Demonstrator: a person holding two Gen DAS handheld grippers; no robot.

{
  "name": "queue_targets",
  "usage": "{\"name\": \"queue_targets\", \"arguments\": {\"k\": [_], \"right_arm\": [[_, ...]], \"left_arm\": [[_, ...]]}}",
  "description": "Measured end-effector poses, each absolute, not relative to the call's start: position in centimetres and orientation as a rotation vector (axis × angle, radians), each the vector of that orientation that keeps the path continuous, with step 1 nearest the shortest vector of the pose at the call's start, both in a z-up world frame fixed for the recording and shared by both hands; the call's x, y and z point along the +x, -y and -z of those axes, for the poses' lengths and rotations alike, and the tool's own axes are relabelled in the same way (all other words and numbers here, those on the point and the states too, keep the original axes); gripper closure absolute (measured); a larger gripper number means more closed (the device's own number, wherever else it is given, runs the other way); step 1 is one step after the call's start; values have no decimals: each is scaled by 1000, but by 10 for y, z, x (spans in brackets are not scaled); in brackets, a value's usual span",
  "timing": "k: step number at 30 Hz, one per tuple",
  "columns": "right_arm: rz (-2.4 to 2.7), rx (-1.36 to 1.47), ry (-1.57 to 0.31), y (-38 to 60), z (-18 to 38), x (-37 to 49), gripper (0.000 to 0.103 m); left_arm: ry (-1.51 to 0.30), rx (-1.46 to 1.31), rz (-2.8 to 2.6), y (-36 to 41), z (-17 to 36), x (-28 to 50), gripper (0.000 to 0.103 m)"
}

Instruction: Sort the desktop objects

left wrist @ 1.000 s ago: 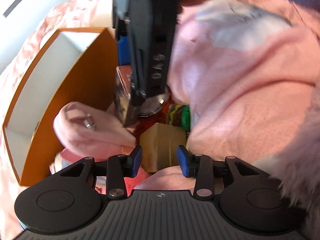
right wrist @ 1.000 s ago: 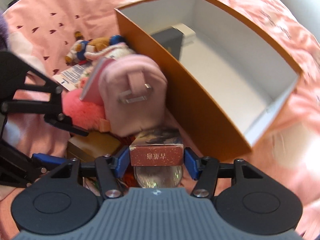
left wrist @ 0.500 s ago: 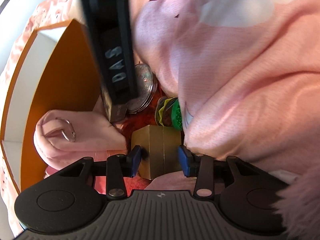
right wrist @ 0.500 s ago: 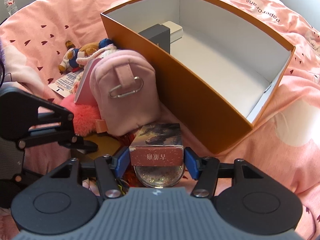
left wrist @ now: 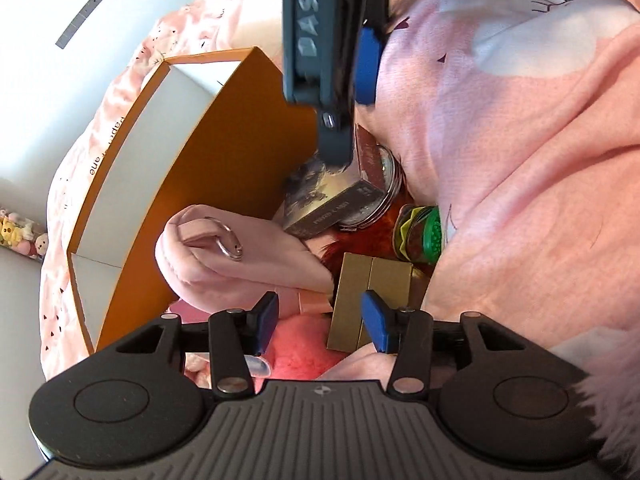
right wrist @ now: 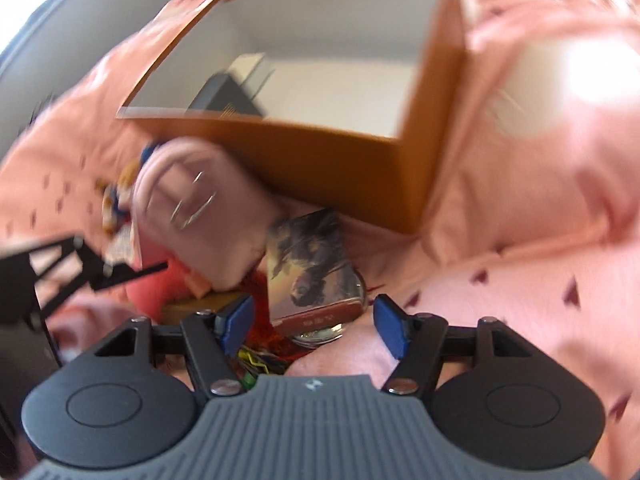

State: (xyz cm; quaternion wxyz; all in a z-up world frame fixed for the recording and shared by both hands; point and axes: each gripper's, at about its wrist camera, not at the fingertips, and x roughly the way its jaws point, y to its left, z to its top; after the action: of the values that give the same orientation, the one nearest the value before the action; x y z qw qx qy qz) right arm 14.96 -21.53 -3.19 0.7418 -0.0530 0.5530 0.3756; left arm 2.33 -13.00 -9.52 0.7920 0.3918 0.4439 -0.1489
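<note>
My left gripper (left wrist: 322, 322) points down at a flat gold box (left wrist: 372, 300). Its jaws are opening, and the box's near end lies between them, close to the right pad. My right gripper (right wrist: 316, 326) is open over a picture-printed card box (right wrist: 308, 268), which lies skewed between the pads with a gap on each side. The card box (left wrist: 332, 200) rests on a round silver compact (left wrist: 386, 196). In the left wrist view the right gripper (left wrist: 328, 60) hangs from the top, just above that box. An orange box with a white inside (right wrist: 340, 168) stands behind, with a dark small box (right wrist: 228, 96) in it.
A pink pouch with a metal ring (left wrist: 240, 256) leans on the orange box (left wrist: 224, 152). A green and yellow item (left wrist: 424, 232) and a pink fluffy thing (left wrist: 304, 352) crowd the gold box. A plush toy (right wrist: 116, 200) lies left, blurred. Pink bedding (left wrist: 520, 160) covers everything.
The right gripper rolled and shifted, so the card box now lies skewed between its pads with gaps. The left jaws widened around the gold box.
</note>
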Motion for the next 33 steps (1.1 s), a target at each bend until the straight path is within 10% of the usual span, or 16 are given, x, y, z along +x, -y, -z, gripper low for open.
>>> {"name": "queue_targets", "arguments": {"k": [10,33], "right_arm": [[-1009,-165,-1243,191,50,92,81],[-1026,-250,-1190,176,66,83,89]], "left_arm": [[-957,766,266,110,100,24,49],[-1124,687,618,98,98,46,47]]}}
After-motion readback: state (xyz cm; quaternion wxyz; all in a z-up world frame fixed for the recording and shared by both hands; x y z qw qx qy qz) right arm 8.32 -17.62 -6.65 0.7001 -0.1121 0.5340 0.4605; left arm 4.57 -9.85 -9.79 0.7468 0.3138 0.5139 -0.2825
